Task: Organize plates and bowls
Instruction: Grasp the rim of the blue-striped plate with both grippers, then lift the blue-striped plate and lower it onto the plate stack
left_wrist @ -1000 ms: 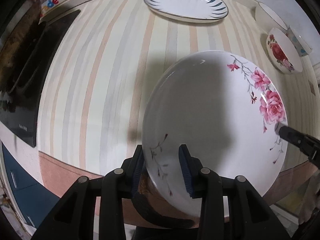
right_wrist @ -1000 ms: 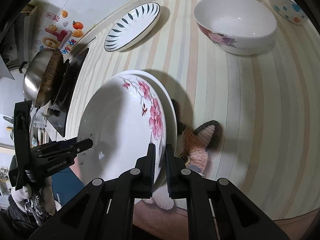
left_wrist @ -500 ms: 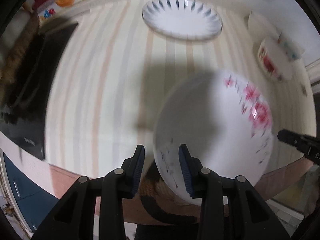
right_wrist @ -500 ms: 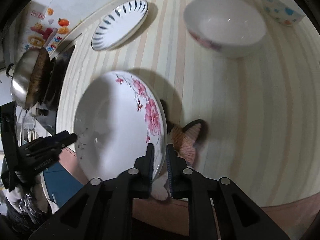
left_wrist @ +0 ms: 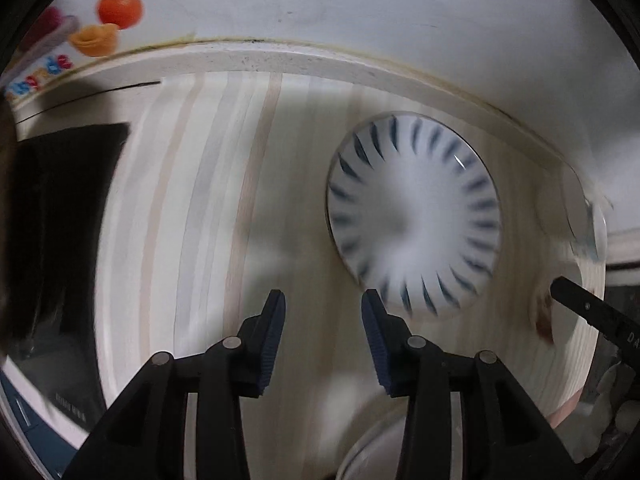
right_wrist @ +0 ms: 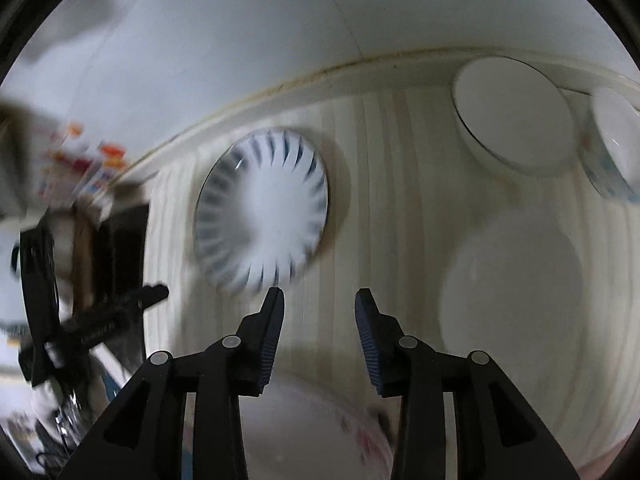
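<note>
A white plate with dark blue dashes (left_wrist: pixel 414 216) (right_wrist: pixel 262 212) lies on the striped counter near the back wall. My left gripper (left_wrist: pixel 323 320) hovers just to its near left; its jaws are opening with nothing between them. My right gripper (right_wrist: pixel 319 316) hovers just to the plate's near right; its jaws are opening too and hold nothing. The white plate with pink flowers (right_wrist: pixel 320 432) lies below and behind both grippers, and only its rim (left_wrist: pixel 380 452) shows in the left wrist view. Each gripper also shows in the other's view: the right one's tip (left_wrist: pixel 580 304) and the left one (right_wrist: pixel 116 316).
A large white bowl (right_wrist: pixel 512 280) sits right of my right gripper, blurred. Behind it stand a white bowl with a dark rim (right_wrist: pixel 516 120) and a dotted bowl (right_wrist: pixel 612 148). A black stove top (left_wrist: pixel 60 240) lies on the left. The wall with stickers (left_wrist: pixel 116 8) closes the back.
Both grippers have let go of the flowered plate and opened. They have moved toward the back of the counter, up to the blue-dashed plate. The flowered plate now lies behind them.
</note>
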A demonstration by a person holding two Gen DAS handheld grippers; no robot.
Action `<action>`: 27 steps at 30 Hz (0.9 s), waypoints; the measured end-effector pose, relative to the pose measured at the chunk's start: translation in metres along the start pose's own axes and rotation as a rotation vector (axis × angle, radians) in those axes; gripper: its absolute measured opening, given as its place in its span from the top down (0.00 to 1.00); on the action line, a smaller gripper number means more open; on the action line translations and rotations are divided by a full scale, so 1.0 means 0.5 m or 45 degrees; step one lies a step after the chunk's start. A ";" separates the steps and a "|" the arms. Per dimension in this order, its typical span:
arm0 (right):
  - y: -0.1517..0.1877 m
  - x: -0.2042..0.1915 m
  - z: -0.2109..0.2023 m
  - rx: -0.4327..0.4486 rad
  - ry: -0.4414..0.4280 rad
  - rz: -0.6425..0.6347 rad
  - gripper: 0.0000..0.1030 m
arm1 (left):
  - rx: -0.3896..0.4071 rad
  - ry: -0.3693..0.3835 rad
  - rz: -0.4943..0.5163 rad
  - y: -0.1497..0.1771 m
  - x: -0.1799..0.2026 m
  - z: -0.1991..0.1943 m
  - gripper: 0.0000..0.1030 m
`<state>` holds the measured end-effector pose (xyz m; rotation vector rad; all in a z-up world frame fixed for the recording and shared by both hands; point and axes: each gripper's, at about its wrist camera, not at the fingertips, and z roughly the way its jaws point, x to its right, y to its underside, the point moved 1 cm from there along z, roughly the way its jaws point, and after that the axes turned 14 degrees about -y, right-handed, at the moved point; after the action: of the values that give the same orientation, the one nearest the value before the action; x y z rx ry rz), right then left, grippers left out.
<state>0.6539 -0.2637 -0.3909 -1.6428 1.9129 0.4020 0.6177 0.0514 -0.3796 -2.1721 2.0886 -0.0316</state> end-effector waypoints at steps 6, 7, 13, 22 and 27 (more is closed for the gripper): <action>-0.118 0.025 0.107 -0.036 0.018 0.058 0.61 | -0.086 0.033 0.026 -0.097 0.010 0.090 0.64; -0.124 0.032 0.115 -0.044 0.026 0.058 0.61 | -0.098 0.032 0.029 -0.108 0.011 0.103 0.64; -0.166 0.046 0.179 -0.114 0.093 0.049 0.61 | -0.118 0.055 0.088 -0.146 0.032 0.137 0.62; -0.173 0.058 0.207 -0.132 0.077 0.049 0.82 | -0.085 0.083 0.147 -0.165 0.060 0.126 0.78; -0.177 0.050 0.207 -0.116 0.090 0.019 0.82 | -0.069 0.073 0.132 -0.162 0.061 0.122 0.78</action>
<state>0.7618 -0.2416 -0.4749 -1.7229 1.9858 0.4482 0.7061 0.0288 -0.4338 -2.1129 2.2558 -0.0280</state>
